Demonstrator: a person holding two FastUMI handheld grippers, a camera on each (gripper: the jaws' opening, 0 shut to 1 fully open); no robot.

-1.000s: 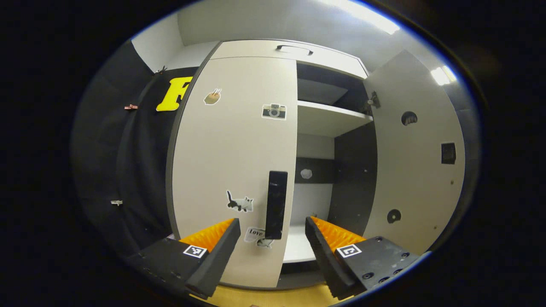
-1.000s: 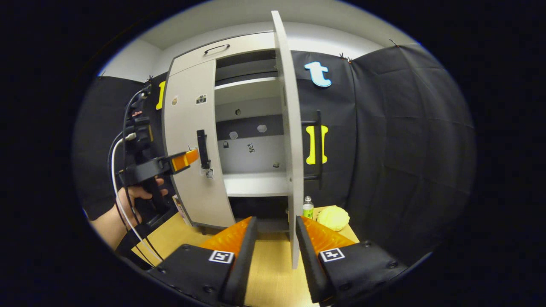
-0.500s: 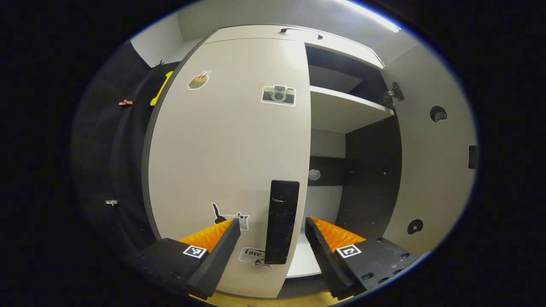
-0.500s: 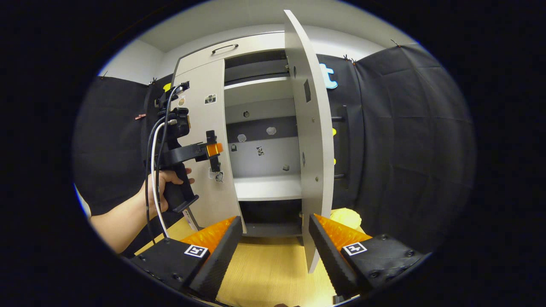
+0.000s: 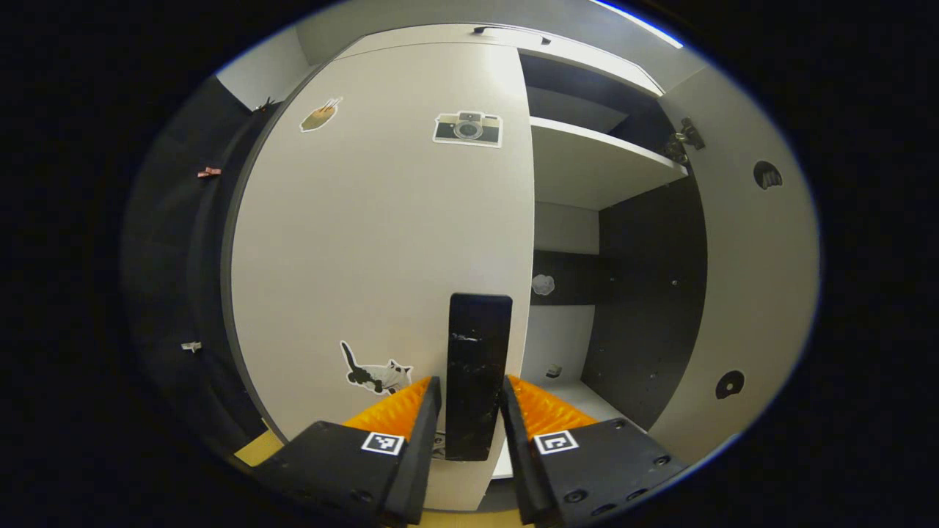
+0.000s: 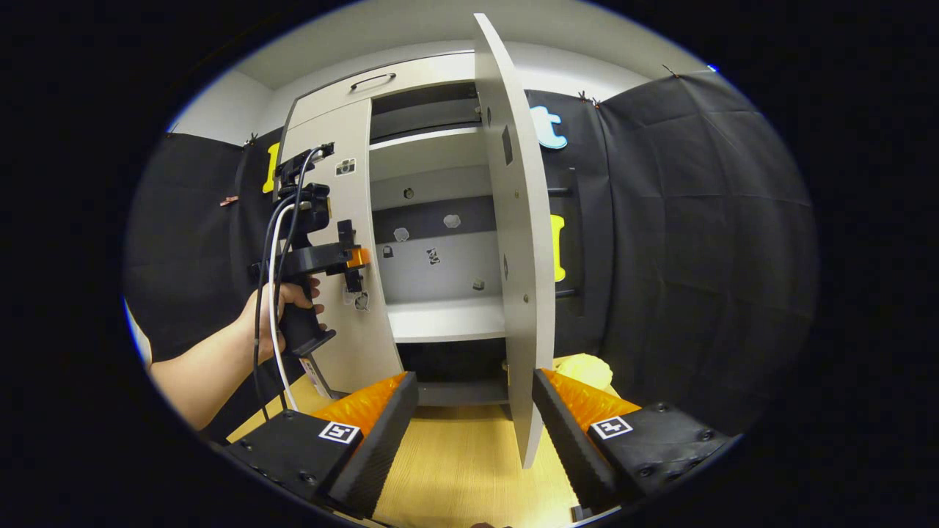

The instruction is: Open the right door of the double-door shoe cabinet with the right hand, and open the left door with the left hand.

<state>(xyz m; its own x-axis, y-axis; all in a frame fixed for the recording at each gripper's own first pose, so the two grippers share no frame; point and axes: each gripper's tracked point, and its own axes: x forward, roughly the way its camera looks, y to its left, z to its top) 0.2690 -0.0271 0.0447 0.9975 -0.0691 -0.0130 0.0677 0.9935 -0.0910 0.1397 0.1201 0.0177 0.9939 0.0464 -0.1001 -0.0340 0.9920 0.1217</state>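
Left gripper view: the left gripper (image 5: 466,411) has its fingers nearly closed around the black vertical bar handle (image 5: 477,374) of the pale grey left door (image 5: 381,242), which is closed. I cannot tell if both press it. The right gripper (image 6: 475,433) stands wide open, holding nothing, near the pale grey right door (image 6: 517,257), which is swung open.
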